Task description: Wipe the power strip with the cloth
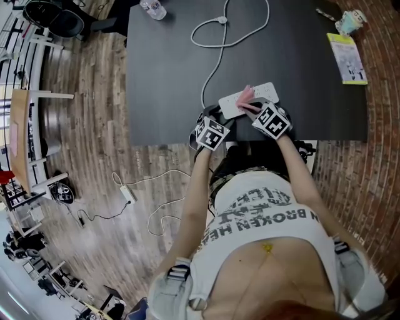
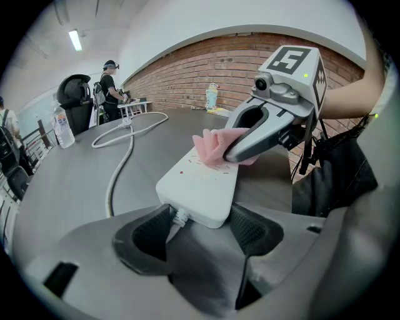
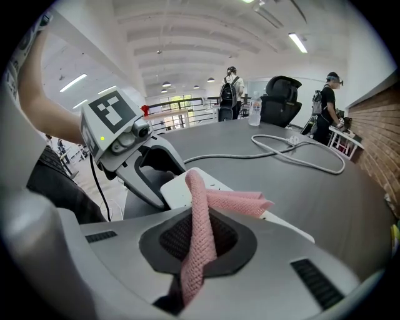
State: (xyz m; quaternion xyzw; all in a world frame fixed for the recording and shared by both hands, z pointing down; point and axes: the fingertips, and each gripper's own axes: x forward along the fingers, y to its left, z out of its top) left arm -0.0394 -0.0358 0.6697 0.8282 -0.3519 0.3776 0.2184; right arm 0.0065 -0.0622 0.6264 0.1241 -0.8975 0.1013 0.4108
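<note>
A white power strip (image 1: 262, 94) lies near the front edge of the black table (image 1: 169, 75). My left gripper (image 1: 222, 117) is shut on its cable end, and the strip (image 2: 201, 181) sits between the two dark pads in the left gripper view. My right gripper (image 1: 255, 107) is shut on a pink cloth (image 1: 245, 95). The cloth's free end (image 3: 240, 201) rests on the strip's top (image 3: 178, 187), and the rest runs down between the right jaws (image 3: 199, 234). The right gripper (image 2: 250, 140) presses the cloth (image 2: 212, 147) onto the strip's middle.
The strip's white cable (image 1: 215, 44) loops toward the table's far side. A water bottle (image 1: 153, 7) stands at the back left. A cup (image 1: 350, 22) and a yellow booklet (image 1: 347, 57) lie at the back right. Another white cable (image 1: 128, 190) lies on the wooden floor. People stand far off.
</note>
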